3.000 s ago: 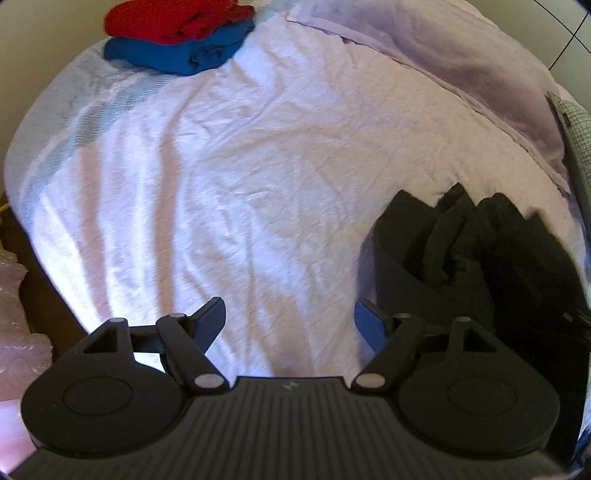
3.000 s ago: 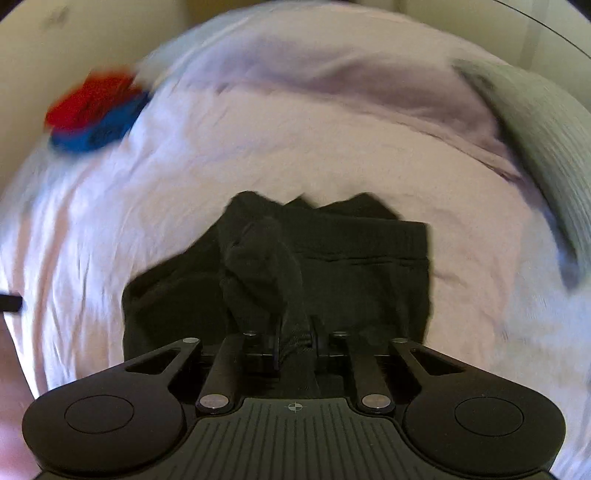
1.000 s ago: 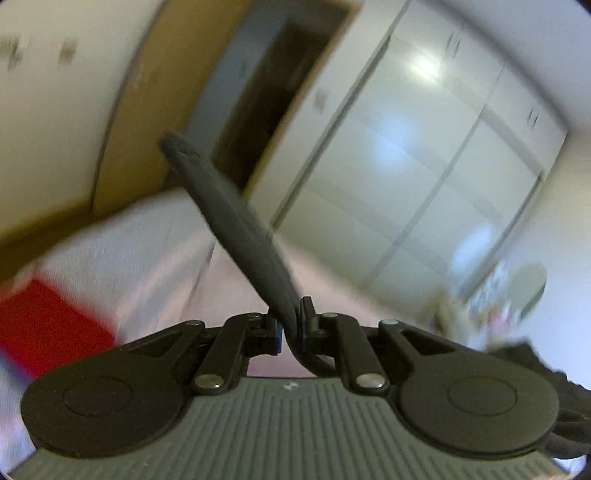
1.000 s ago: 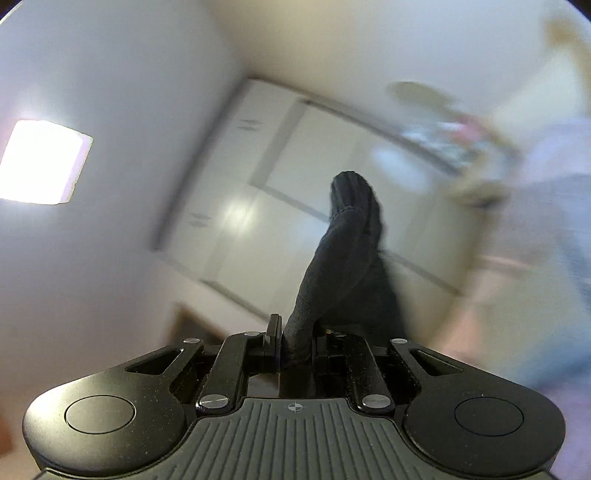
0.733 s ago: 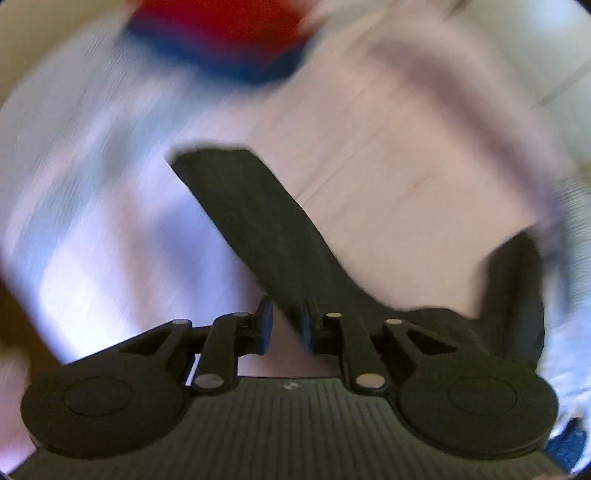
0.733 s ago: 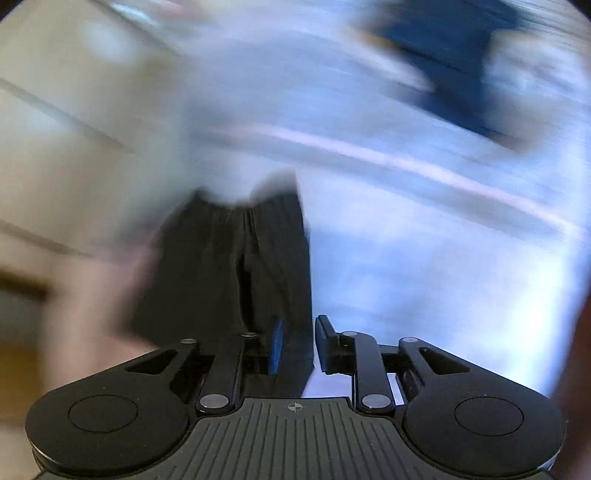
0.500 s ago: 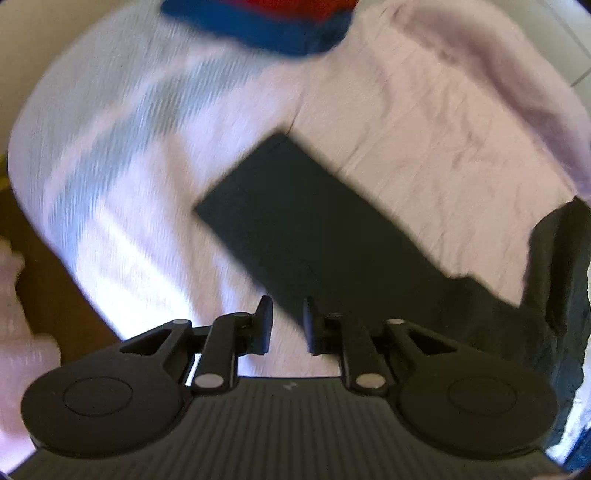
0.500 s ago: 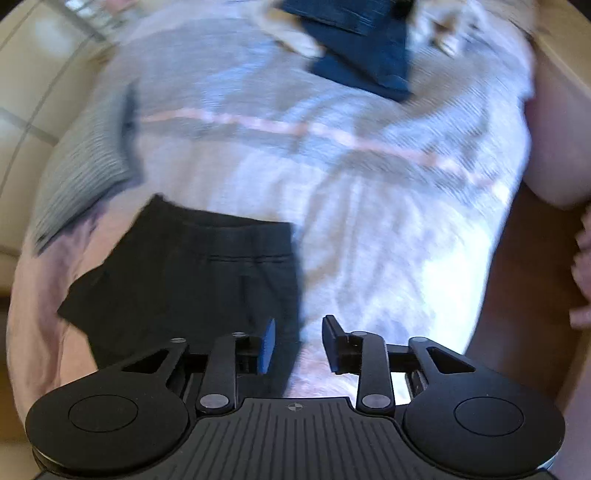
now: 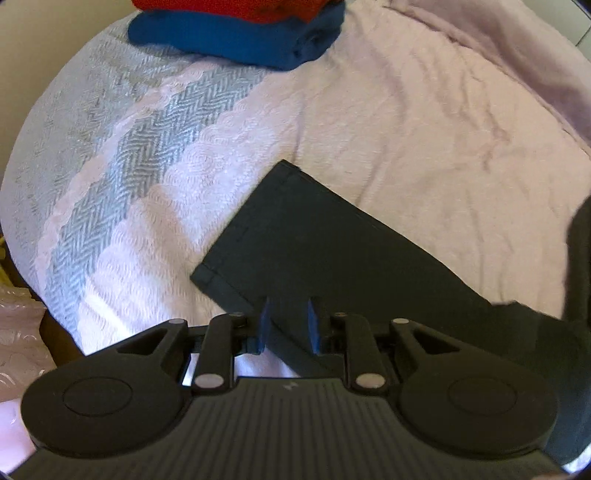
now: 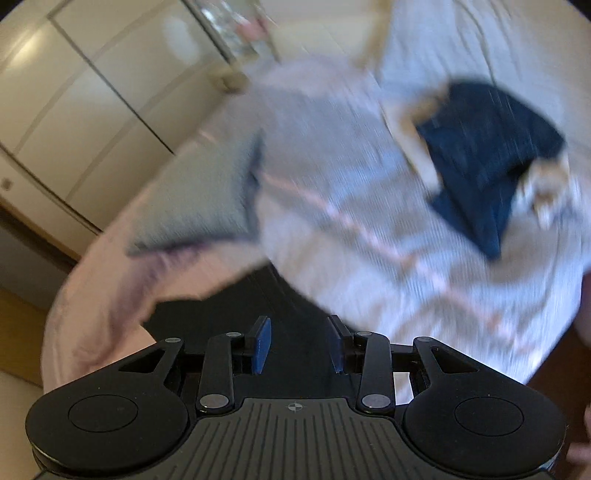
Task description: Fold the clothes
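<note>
A black garment (image 9: 332, 254), trousers by their look, lies flat on the pale pink bedspread (image 9: 424, 129), one leg stretching up and left to a hemmed end. My left gripper (image 9: 286, 325) is open just above the leg's near edge, holding nothing. In the right wrist view, which is blurred, the same black garment (image 10: 280, 306) lies under my right gripper (image 10: 299, 343), which is open and empty.
A folded red garment (image 9: 229, 7) on a folded blue one (image 9: 240, 37) sits at the far end of the bed. A dark navy garment (image 10: 487, 162) lies further along the bed. A grey pillow (image 10: 207, 199) and white wardrobe doors (image 10: 74, 110) are beyond.
Both grippers swung the black garment up, laid it flat on the bed, then opened and let go. The jaws have widened further in the last half second.
</note>
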A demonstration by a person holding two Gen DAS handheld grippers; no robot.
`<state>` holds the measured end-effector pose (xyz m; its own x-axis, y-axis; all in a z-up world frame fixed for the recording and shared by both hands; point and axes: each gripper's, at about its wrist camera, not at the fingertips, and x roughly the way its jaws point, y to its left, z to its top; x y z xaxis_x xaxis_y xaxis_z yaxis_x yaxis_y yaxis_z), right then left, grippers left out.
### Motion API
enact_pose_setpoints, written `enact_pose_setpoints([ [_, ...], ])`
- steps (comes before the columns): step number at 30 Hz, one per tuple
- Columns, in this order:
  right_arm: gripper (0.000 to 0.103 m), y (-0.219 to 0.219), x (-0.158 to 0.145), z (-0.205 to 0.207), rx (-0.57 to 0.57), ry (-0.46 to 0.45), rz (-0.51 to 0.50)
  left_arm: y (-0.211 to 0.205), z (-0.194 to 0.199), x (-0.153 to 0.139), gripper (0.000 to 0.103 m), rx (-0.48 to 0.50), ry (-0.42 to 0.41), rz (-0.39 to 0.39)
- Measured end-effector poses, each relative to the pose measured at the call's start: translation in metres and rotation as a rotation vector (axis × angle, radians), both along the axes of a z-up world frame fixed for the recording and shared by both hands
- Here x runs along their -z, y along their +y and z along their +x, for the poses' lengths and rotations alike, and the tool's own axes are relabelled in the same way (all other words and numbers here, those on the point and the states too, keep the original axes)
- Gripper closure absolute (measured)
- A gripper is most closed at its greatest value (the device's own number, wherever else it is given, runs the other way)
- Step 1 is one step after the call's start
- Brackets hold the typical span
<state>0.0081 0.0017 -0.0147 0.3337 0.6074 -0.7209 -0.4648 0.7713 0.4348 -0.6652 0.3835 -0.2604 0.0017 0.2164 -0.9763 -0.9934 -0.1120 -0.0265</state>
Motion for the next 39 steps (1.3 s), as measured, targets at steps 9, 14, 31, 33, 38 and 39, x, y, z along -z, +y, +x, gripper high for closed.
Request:
enact_pose_setpoints([
  [9,0.015,0.010,-0.104,-0.013,-0.190,-0.216,0.267,0.002,-0.027,0.017,0.085,-0.137,-0.040,0.004],
  [14,0.015,0.033,0.024,0.023,-0.090,0.049,0.081,-0.012,-0.040,0.027,0.085,-0.225,-0.077,0.007],
  [31,0.016,0.029,0.297,0.068,0.061,0.341,-0.103,-0.048,-0.062,0.065,0.074,-0.406,-0.155,0.110],
  [33,0.016,0.035,0.311,0.066,0.024,0.330,-0.113,-0.051,-0.063,0.065,0.072,-0.406,-0.167,0.130],
  [38,0.019,0.041,0.324,0.057,-0.045,0.319,-0.043,-0.059,-0.072,0.059,0.072,-0.441,-0.192,0.191],
  [39,0.019,0.041,0.327,0.055,-0.048,0.319,-0.037,-0.060,-0.074,0.059,0.071,-0.448,-0.201,0.199],
])
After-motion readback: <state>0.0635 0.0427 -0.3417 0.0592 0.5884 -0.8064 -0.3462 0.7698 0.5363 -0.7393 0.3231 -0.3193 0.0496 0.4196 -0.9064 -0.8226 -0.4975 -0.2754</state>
